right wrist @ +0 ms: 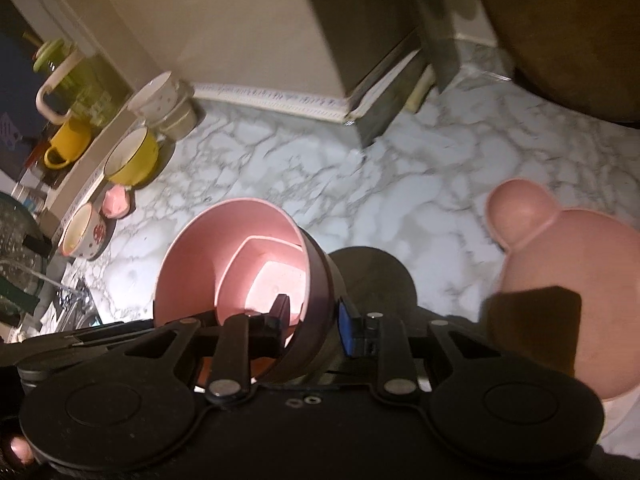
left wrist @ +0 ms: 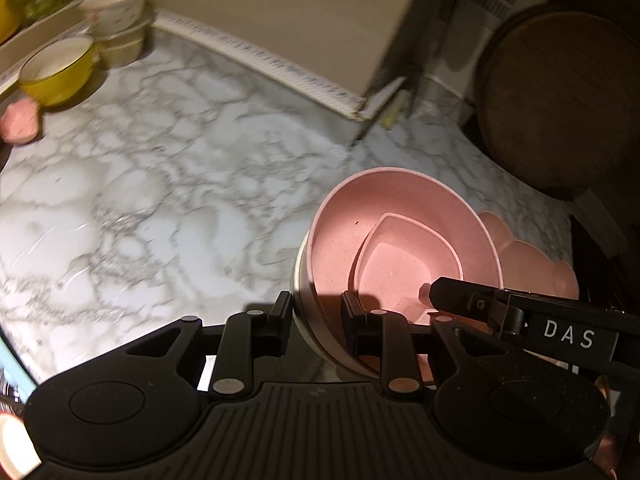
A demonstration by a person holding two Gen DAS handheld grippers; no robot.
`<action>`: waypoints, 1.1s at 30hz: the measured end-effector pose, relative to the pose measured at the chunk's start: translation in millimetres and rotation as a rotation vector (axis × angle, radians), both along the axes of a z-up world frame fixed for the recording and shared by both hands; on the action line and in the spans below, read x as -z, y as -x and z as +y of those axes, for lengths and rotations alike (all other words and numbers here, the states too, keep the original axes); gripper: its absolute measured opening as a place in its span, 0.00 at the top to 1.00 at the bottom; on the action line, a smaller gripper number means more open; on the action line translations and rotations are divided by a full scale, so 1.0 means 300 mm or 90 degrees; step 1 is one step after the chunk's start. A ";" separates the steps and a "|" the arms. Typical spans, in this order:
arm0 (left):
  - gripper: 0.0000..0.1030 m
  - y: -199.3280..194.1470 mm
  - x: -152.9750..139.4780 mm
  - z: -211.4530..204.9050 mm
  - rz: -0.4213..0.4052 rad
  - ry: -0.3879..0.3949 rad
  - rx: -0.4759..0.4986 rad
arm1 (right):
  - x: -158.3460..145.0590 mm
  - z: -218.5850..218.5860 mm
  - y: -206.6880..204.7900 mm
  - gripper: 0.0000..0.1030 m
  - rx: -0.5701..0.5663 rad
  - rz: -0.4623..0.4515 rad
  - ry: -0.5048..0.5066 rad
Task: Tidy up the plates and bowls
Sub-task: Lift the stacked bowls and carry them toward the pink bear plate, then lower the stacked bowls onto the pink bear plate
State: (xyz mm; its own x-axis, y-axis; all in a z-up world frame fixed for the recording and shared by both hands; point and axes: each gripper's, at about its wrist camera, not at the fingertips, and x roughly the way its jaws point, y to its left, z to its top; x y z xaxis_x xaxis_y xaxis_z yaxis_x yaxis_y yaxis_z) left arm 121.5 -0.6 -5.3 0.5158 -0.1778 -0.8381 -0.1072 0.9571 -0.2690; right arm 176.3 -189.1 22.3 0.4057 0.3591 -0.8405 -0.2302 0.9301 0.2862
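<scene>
Gripping opposite sides of the big pink bowl [left wrist: 400, 236], the left hand-held gripper [left wrist: 316, 320] and the right hand-held gripper [right wrist: 312, 320] each have one finger inside and one outside, clamped on its wall. The bowl seems to hang tilted above the marble tabletop [left wrist: 160, 200], with a smaller pink dish [left wrist: 408, 256] already nested inside, so stacking is partly done. The bear-shaped pink plate [right wrist: 560, 264] lies just beside it, not yet stacked. Well apart, by the wall, a yellow bowl [left wrist: 56, 72], a white bowl stack [left wrist: 120, 20] and a little pink dish [left wrist: 20, 120] look unsorted, so plenty probably remains.
</scene>
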 end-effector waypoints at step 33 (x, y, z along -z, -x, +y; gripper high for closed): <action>0.76 -0.223 0.036 -0.718 0.007 -0.025 0.246 | 0.000 -0.675 0.011 0.77 0.243 -0.012 0.004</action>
